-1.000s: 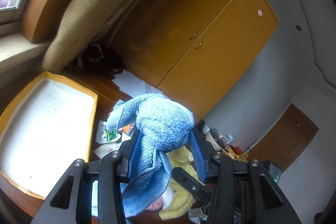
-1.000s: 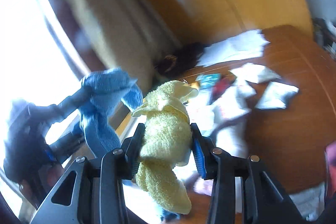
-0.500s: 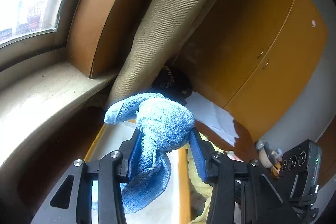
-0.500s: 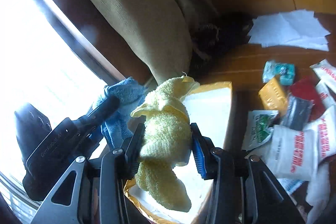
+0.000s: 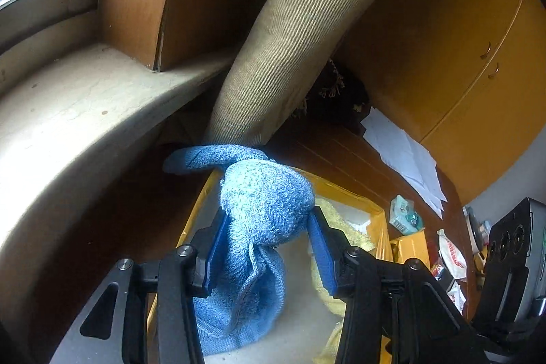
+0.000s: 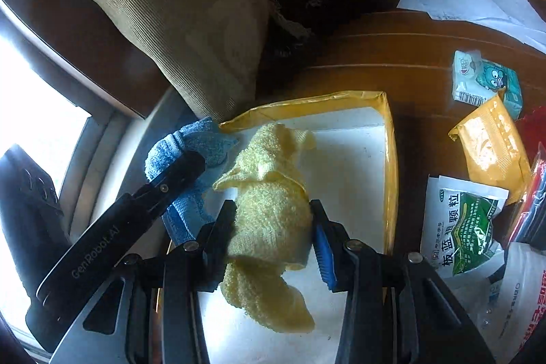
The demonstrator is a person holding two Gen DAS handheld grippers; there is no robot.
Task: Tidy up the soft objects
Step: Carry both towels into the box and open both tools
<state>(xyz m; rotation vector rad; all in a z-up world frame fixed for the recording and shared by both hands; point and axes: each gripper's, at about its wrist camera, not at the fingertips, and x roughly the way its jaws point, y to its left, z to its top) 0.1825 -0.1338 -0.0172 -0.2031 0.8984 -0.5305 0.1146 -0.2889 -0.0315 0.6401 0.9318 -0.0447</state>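
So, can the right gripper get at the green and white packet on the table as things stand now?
Probably not yet. The right gripper is shut on the yellow towel, so it has no free grip. The green and white packet lies uncovered beside the yellow-rimmed tray, so the way looks free once the towel is released.

- Left claw, angled downward, its blue-padded fingers pressed against a bunched blue towel that bulges above them and hangs below.
- Right claw, angled downward just beside the left, fingers clamped on a crumpled yellow towel draping beneath.
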